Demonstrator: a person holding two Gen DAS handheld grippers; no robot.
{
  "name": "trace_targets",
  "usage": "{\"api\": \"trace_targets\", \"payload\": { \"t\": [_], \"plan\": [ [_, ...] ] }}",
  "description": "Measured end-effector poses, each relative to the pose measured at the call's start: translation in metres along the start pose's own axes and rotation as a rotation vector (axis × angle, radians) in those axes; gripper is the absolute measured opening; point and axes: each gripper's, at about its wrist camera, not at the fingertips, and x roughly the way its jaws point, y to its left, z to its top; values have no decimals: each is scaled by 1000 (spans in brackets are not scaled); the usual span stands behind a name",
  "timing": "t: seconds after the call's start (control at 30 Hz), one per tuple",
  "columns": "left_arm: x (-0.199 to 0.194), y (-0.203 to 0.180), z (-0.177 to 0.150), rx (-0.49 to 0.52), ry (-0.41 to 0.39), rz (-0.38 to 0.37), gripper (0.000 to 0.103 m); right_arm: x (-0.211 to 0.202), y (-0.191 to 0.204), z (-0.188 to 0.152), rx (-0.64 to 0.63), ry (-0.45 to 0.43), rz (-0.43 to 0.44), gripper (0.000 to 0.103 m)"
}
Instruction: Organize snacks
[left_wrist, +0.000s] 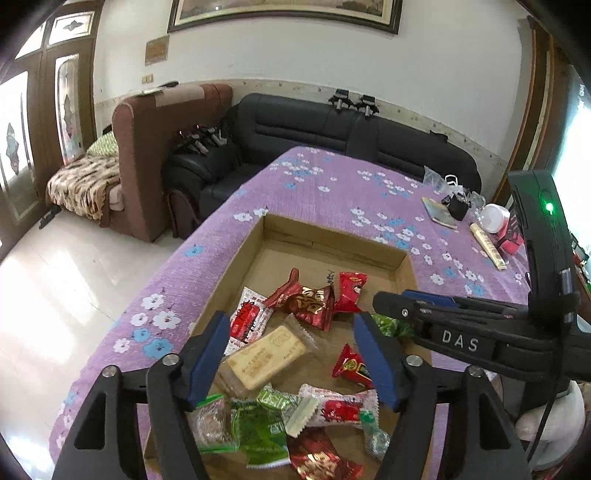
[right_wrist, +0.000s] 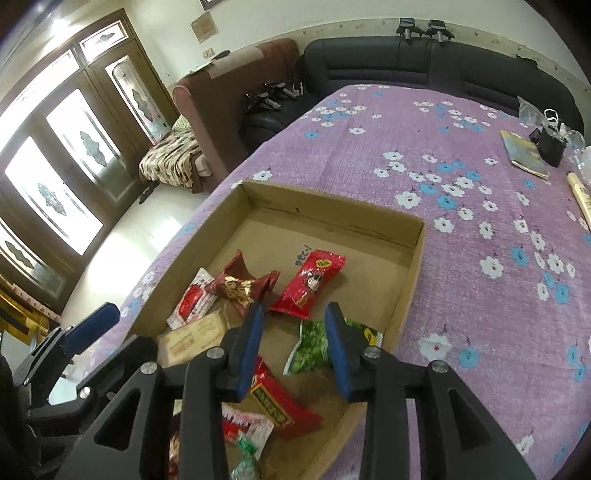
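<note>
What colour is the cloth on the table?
The cloth is purple with white and blue flowers; the right wrist view shows it best.

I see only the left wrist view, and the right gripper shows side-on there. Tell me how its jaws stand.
Observer: In the right wrist view the right gripper has a clear gap between its blue pads, and nothing is pinched between them.
Operator: Report what lies under that gap.
Observer: A green packet lies flat on the floor of the cardboard box. It starts in the gap, runs behind the finger on the picture's right and ends just short of the box's right wall. Your view shows only a sliver of it.
</note>
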Motion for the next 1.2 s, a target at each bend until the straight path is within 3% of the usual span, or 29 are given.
{"api": "trace_targets", "payload": {
  "t": [0.3, 0.6, 0.9, 1.2],
  "plan": [
    [-41, -17, -12, 17, -76, 46, 83, -52, 6, -37, -49, -81, 7, 42],
    [-66, -44, -35, 11, -122, 73, 95, -96, 0, -92, -128, -174, -84, 50],
    [-70, -80, -53, 54, -103, 67, 97, -121, -30, -130, -66, -236, -111, 57],
    [-67, -114, -63, 128, -76, 39, 97, -123, -50, -148, -6, -231, -90, 58]
  ]
}}
